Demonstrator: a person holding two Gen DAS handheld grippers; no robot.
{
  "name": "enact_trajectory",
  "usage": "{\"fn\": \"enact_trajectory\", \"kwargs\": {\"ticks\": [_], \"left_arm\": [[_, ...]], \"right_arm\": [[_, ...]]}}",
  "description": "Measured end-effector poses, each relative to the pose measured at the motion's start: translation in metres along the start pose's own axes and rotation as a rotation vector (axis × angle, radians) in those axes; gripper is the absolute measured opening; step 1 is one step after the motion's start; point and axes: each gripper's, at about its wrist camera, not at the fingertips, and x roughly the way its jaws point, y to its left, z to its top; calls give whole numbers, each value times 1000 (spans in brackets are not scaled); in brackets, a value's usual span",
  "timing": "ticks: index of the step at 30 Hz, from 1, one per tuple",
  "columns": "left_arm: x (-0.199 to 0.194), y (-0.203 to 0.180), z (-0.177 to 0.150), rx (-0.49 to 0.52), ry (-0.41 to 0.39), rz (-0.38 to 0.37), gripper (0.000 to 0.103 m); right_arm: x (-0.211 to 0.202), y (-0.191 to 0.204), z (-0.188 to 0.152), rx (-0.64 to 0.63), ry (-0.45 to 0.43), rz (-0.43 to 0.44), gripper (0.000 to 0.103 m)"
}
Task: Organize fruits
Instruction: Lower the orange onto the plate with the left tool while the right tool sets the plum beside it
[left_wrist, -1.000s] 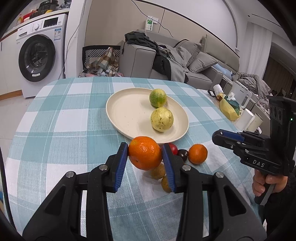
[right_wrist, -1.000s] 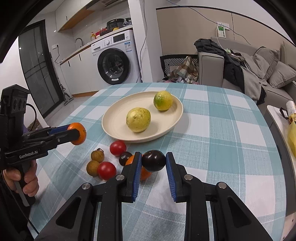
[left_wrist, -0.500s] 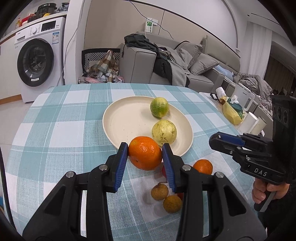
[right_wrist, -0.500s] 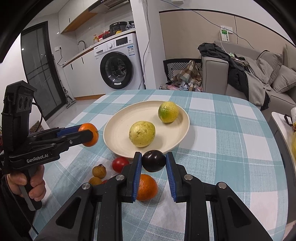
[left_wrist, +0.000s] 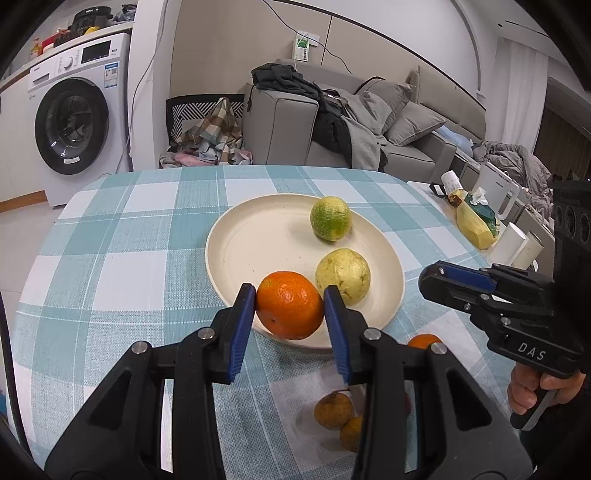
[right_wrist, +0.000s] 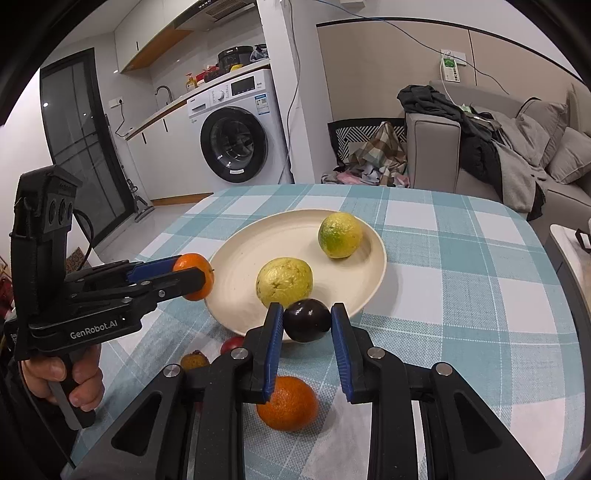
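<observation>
A cream plate (left_wrist: 258, 251) (right_wrist: 258, 243) on the checked table holds a green-yellow citrus (left_wrist: 330, 218) (right_wrist: 340, 235) and a pale yellow fruit (left_wrist: 342, 276) (right_wrist: 284, 282). My left gripper (left_wrist: 290, 310) (right_wrist: 199, 275) is shut on an orange (left_wrist: 289, 310) (right_wrist: 194, 275), held over the plate's near rim. My right gripper (right_wrist: 306, 320) (left_wrist: 439, 275) is shut on a dark plum (right_wrist: 306, 320) at the plate's near edge. Loose on the cloth lie another orange (right_wrist: 288, 404) (left_wrist: 424, 340), two small brown fruits (left_wrist: 334, 410) and a red fruit (right_wrist: 232, 345).
A side table at the right carries a yellow pouch (left_wrist: 474, 229) and white cups (left_wrist: 515, 243). A washing machine (right_wrist: 236, 136) and a grey sofa (left_wrist: 332, 125) stand beyond the table's far edge.
Both grippers have moved forward toward the plate with their fruits. The loose fruits on the cloth have slid back under the fingers in both views.
</observation>
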Motion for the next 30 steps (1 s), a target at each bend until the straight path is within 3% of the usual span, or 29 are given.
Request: {"fn": "enact_trajectory", "kwargs": {"ticks": [30], "left_arm": [[37, 11, 3, -27, 12, 32, 35]], "right_arm": [[38, -8, 11, 11, 64, 0, 27]]}}
